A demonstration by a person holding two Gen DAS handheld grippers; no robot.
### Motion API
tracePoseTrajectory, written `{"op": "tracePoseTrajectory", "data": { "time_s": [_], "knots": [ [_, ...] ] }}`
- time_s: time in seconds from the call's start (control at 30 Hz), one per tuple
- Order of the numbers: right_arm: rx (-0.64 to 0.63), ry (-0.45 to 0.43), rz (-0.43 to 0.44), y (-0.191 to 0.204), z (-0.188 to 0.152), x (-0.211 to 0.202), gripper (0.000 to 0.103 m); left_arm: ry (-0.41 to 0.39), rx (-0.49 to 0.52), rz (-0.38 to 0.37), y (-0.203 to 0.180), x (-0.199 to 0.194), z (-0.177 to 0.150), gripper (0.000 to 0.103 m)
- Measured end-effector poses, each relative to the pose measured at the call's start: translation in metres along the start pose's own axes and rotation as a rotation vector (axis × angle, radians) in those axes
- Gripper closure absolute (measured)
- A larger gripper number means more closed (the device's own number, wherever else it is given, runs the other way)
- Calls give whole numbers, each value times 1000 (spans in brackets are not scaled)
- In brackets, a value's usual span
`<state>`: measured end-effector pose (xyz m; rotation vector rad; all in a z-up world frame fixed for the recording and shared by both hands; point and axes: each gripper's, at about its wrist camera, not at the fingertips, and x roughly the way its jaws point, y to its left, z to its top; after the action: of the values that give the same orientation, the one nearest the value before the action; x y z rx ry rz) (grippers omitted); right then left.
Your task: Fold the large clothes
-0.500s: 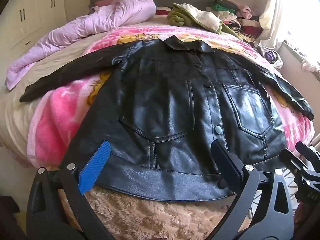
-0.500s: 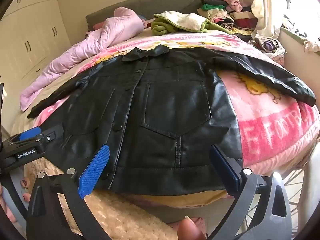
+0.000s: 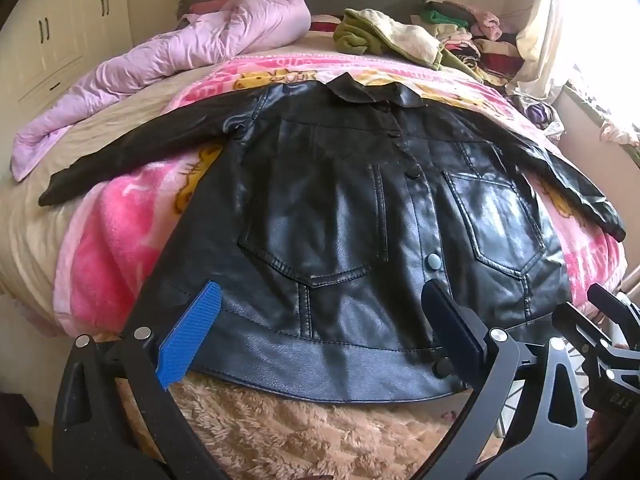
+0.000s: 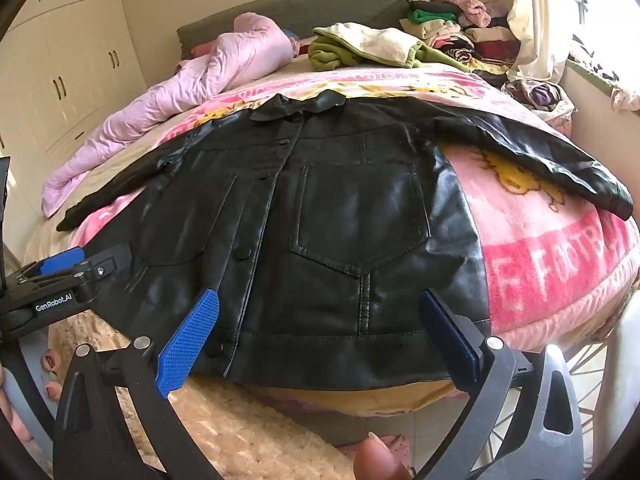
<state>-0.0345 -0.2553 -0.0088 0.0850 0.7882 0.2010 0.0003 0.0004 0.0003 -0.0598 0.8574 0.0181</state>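
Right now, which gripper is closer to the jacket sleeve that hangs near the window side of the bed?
The right gripper. It hovers open over the jacket's hem below that sleeve. The left gripper hovers open over the hem's other half, farther from it.

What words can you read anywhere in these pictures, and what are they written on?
"GenRobot.AI": white letters on the black body of the left gripper, seen from the right wrist view.
"FOOTB", cut off at the bed's edge: pale letters on a darker pink band of the pink blanket.
Letters along the blanket's far border: too blurred to read.
Mark on the right gripper body: too blurred to read.
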Motion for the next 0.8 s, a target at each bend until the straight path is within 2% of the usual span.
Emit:
{"op": "tracePoseTrajectory", "data": {
  "time_s": [0.8],
  "knots": [
    [-3,-8,-4,1,2,-3,4,-5,3,-3,-5,-5,6,9]
  ]
}}
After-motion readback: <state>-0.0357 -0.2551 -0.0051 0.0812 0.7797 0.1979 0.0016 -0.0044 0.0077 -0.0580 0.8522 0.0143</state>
